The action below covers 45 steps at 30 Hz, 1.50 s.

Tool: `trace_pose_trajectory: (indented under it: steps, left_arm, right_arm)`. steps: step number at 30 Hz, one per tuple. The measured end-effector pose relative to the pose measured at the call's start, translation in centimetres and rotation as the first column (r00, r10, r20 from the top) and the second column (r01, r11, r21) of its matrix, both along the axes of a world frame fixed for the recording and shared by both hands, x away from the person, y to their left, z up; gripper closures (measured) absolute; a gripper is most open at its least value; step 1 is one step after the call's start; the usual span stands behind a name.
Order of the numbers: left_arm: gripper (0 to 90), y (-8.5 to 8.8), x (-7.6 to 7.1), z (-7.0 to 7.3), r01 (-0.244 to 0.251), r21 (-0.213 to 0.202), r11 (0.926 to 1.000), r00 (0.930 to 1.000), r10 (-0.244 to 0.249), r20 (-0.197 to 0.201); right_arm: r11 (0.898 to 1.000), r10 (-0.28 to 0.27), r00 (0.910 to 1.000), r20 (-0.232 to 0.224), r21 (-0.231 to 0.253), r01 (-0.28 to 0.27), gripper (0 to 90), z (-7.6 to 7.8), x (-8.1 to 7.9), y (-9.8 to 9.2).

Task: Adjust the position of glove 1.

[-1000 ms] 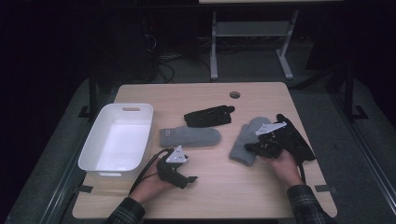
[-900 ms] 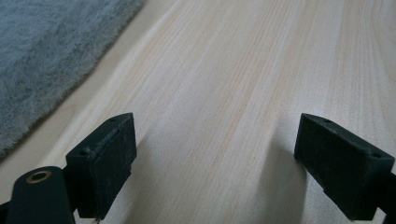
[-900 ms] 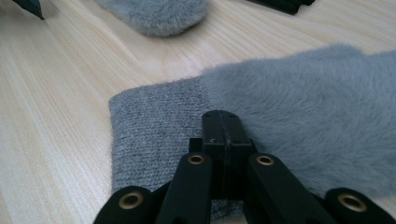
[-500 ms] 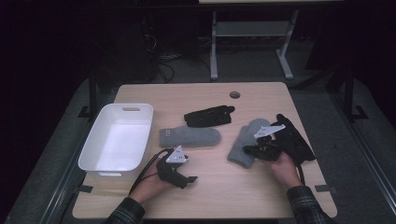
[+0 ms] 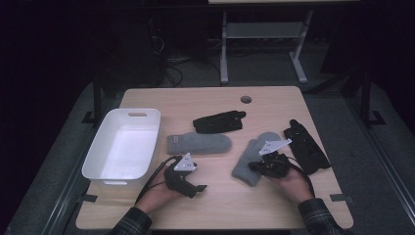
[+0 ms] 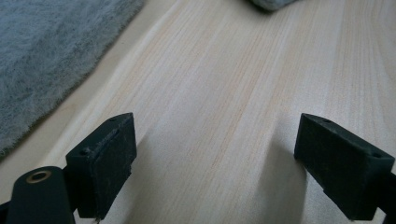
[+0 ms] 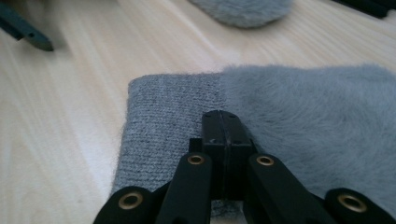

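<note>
Two grey mittens lie on the wooden table (image 5: 215, 210). My right gripper (image 5: 254, 168) is shut, and its tips rest on the right-hand mitten (image 5: 257, 152) where the knitted cuff meets the fleece. In the right gripper view the closed gripper (image 7: 224, 116) sits on that mitten (image 7: 303, 107), with no fabric seen between the pads. The other mitten (image 5: 198, 143) lies flat mid-table. My left gripper (image 5: 198, 188) rests near the front edge, open. In the left gripper view that gripper (image 6: 215, 158) has bare wood between its fingers, with the mitten (image 6: 46, 56) to its left.
A white bin (image 5: 154, 142) stands at the left of the table. One black glove (image 5: 219, 121) lies behind the grey mittens, another (image 5: 306, 144) near the right edge, close to my right hand. A cable hole (image 5: 246, 99) is at the back.
My right hand has slid left and toward the near edge along the mitten, from its fleece part to its cuff. The left hand has stayed put.
</note>
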<state>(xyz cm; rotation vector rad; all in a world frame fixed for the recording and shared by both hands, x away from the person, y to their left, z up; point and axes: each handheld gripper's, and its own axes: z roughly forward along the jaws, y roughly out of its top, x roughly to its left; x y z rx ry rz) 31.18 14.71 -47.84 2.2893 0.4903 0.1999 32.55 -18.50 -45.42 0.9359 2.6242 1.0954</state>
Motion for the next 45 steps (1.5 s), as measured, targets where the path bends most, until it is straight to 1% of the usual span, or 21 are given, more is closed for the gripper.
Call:
trace_pose_trajectory:
  steps: [8,9,12,15,19,20,22,23,24,25,26,30,31,32,33,34,37,40,43,44,45]
  left_arm:
    - [11.9,0.0,0.0,0.0,-0.002,-0.002,1.0,1.0,0.002,-0.001]
    - [11.9,-0.1,-0.1,0.0,-0.008,-0.013,0.9999,1.0,0.008,-0.005]
    - [11.9,0.0,0.0,0.0,0.0,0.004,1.0,1.0,0.0,0.0]
    - [11.9,0.0,0.0,0.0,0.001,0.006,1.0,1.0,-0.001,-0.001]
    - [11.9,0.0,0.0,0.0,0.0,0.006,1.0,1.0,0.0,-0.001]
    - [11.9,0.0,0.0,0.0,0.0,0.006,1.0,1.0,0.0,0.0]
    - [11.9,0.0,0.0,0.0,0.002,0.004,1.0,1.0,-0.002,0.006]
    - [11.9,0.0,0.0,0.0,-0.004,-0.006,1.0,1.0,0.004,0.0]
    - [11.9,0.0,0.0,0.0,-0.004,-0.005,1.0,1.0,0.004,0.001]
    - [11.9,0.0,0.0,0.0,-0.002,-0.001,1.0,1.0,0.002,0.003]
    - [11.9,0.0,0.0,0.0,-0.003,-0.003,1.0,1.0,0.003,0.002]
    - [11.9,0.0,0.0,0.0,-0.001,0.001,1.0,1.0,0.001,0.004]
    - [11.9,0.0,0.0,0.0,-0.001,0.002,1.0,1.0,0.001,0.004]
    - [11.9,0.0,0.0,0.0,0.0,0.003,1.0,1.0,0.0,0.003]
    - [11.9,0.0,0.0,0.0,0.0,0.003,1.0,1.0,0.0,0.003]
    - [11.9,0.0,0.0,0.1,-0.001,0.004,1.0,1.0,0.001,0.004]
    - [11.9,0.0,0.0,0.0,0.0,0.006,1.0,1.0,0.0,0.005]
    - [11.9,-0.1,0.0,0.0,-0.002,0.004,1.0,1.0,0.002,0.0]
    - [12.0,-0.1,0.0,0.0,-0.003,0.001,1.0,1.0,0.003,0.0]
    - [12.0,-0.1,0.0,0.0,-0.002,0.004,1.0,1.0,0.002,0.0]
    - [12.0,-0.1,0.0,0.0,-0.002,0.004,1.0,1.0,0.002,0.001]
  right_arm:
    - [0.998,0.056,0.9984,-0.009,-0.014,-0.056,90.0,0.3,-1.8,1.6]
    - [0.998,0.065,0.9979,-0.006,-0.019,-0.065,90.0,0.3,-2.1,1.9]
    - [0.995,0.093,0.9956,-0.011,-0.02,-0.093,90.0,0.4,-3.0,2.7]
    - [0.993,0.117,0.9932,-0.008,-0.026,-0.117,90.0,0.4,-3.8,3.5]
    - [0.991,0.127,0.9918,-0.003,-0.034,-0.127,89.8,0.6,-4.3,3.9]
    - [0.991,0.131,0.9914,0.005,-0.02,-0.131,89.8,0.8,-4.3,3.8]
    - [0.992,0.122,0.9925,0.009,0.021,-0.122,89.8,1.4,-4.0,3.3]
    - [0.993,0.111,0.9935,0.022,0.025,-0.112,89.7,1.7,-3.7,3.1]
    - [0.994,0.104,0.9939,0.037,0.025,-0.105,89.8,2.0,-3.4,2.7]
    - [0.996,0.086,0.9954,0.042,0.029,-0.087,89.8,2.3,-3.1,2.4]
    - [0.997,0.072,0.9958,0.056,0.029,-0.073,89.8,2.5,-2.6,2.0]
    - [0.999,0.003,0.9975,0.071,0.039,-0.006,89.8,2.7,-0.4,0.5]
    - [0.999,-0.015,0.9976,0.068,0.042,0.013,89.8,2.7,0.1,0.1]
    - [0.999,-0.031,0.9974,0.065,0.041,0.028,89.8,2.7,0.6,-0.1]
    - [0.999,-0.031,0.9974,0.065,0.041,0.028,89.8,2.7,0.6,-0.1]
    - [0.998,-0.057,0.9953,0.078,0.025,0.056,89.8,2.3,1.4,-0.6]
    - [0.997,-0.08,0.9942,0.072,0.004,0.079,89.8,1.9,2.5,-1.0]
    - [0.995,-0.093,0.9944,0.051,-0.024,0.094,89.8,1.1,3.4,-1.2]
    - [0.993,-0.096,0.9952,0.018,-0.062,0.097,90.0,-0.1,3.8,-1.2]
    - [0.993,-0.098,0.9952,0.01,-0.067,0.098,90.0,-0.5,3.8,-1.3]
    - [0.993,-0.1,0.995,0.004,-0.062,0.1,90.0,-0.6,3.8,-1.5]
